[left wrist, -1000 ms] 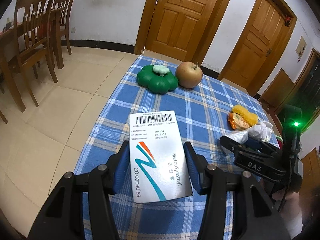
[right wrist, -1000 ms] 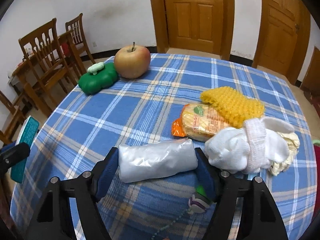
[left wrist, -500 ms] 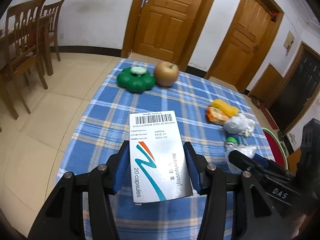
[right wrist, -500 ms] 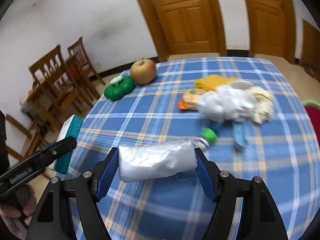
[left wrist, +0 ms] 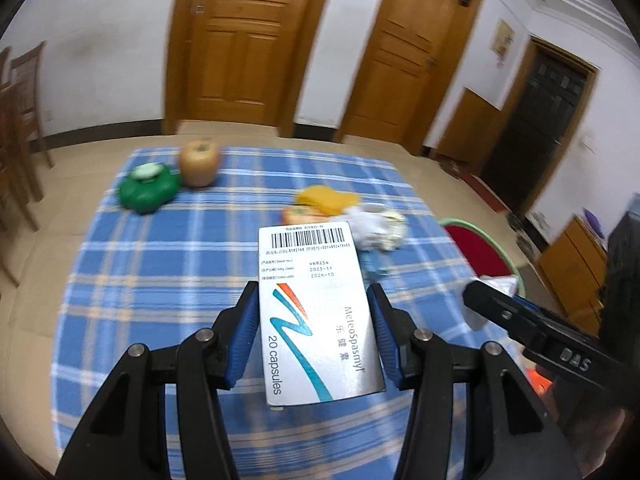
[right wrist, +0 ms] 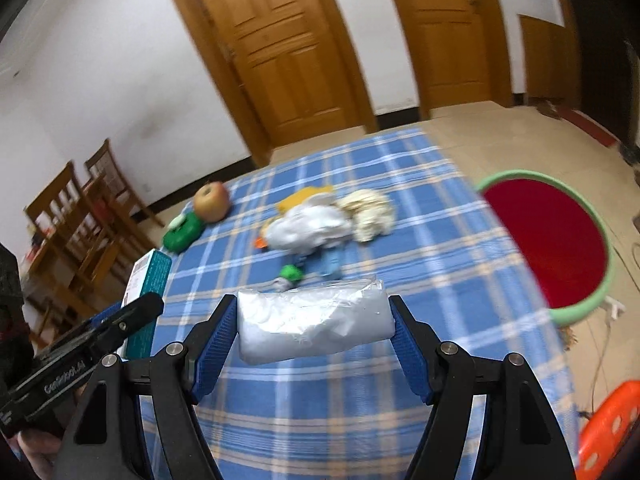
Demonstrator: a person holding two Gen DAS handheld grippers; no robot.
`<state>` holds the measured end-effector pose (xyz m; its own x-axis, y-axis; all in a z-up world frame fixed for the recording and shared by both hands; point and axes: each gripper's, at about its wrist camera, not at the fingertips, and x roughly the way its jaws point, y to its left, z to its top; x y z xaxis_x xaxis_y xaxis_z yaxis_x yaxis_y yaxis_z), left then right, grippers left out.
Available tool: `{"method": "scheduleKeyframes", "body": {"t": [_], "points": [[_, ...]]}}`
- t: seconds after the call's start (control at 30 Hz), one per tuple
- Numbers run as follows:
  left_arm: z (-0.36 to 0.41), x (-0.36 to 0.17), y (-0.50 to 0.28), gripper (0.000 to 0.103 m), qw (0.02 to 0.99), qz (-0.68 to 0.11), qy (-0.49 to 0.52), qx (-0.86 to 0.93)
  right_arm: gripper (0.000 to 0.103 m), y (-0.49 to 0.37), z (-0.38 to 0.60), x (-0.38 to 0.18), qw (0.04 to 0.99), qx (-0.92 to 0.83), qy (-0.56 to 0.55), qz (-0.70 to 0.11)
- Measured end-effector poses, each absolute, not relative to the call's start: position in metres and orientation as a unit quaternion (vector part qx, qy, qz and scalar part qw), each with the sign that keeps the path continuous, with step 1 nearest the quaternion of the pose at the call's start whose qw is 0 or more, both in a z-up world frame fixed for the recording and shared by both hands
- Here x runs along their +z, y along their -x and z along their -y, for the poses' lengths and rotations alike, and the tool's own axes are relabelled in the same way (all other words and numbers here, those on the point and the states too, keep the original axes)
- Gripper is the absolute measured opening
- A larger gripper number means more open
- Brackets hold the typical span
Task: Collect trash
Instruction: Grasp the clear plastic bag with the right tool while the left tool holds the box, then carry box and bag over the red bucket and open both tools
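My left gripper [left wrist: 313, 334] is shut on a white medicine box [left wrist: 316, 312] marked "20 capsules" and holds it above the blue checked table [left wrist: 168, 280]. My right gripper [right wrist: 312, 332] is shut on a clear plastic packet [right wrist: 314, 326] and holds it above the table's near right side. The box also shows in the right wrist view [right wrist: 150, 280], at the left. A red basin with a green rim [right wrist: 552, 240] stands on the floor right of the table. A pile of white bag, yellow cloth and orange wrapper [right wrist: 320, 220] lies mid-table.
A green clover-shaped container [left wrist: 148, 192] and an apple [left wrist: 199, 162] sit at the table's far left. A green bottle cap [right wrist: 291, 272] lies near the pile. Wooden chairs [right wrist: 80, 216] stand at the left. An orange stool [right wrist: 612, 420] is at the lower right.
Both grippers have risen and drawn back from the table with their loads, swinging right. The red basin has come into view.
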<state>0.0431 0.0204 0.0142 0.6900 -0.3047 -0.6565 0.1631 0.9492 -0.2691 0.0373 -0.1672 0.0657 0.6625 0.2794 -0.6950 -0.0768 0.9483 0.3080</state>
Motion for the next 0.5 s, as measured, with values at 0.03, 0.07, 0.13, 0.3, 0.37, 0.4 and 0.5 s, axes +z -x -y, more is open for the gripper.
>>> {"method": "scheduleKeyframes", "body": {"t": [0.03,0.07,0.13,0.3,0.37,0.4,0.5], "points": [[-0.012,0.017,-0.045,0.054,0.912,-0.374,0.094,-0.143,0.075,-0.036,0.174,0.067,0.903,0.089,-0.132,-0.398],[-0.005,0.019,-0.048,0.054,0.910,-0.374,0.093,-0.154,0.075,-0.036,0.181,0.068,0.904,0.081,-0.135,-0.398],[0.012,0.023,-0.053,0.054,0.907,-0.374,0.083,-0.173,0.075,-0.035,0.194,0.069,0.906,0.066,-0.136,-0.395],[0.052,0.027,-0.068,0.054,0.902,-0.376,0.062,-0.203,0.075,-0.037,0.240,0.072,0.910,0.021,-0.165,-0.380],[0.070,0.026,-0.076,0.054,0.898,-0.380,0.057,-0.214,0.075,-0.037,0.258,0.072,0.911,0.006,-0.176,-0.374],[0.079,0.025,-0.080,0.054,0.896,-0.382,0.053,-0.219,0.075,-0.037,0.267,0.071,0.911,-0.003,-0.178,-0.371],[0.108,0.017,-0.096,0.054,0.886,-0.398,0.044,-0.236,0.076,-0.039,0.292,0.068,0.912,-0.024,-0.183,-0.368]]}}
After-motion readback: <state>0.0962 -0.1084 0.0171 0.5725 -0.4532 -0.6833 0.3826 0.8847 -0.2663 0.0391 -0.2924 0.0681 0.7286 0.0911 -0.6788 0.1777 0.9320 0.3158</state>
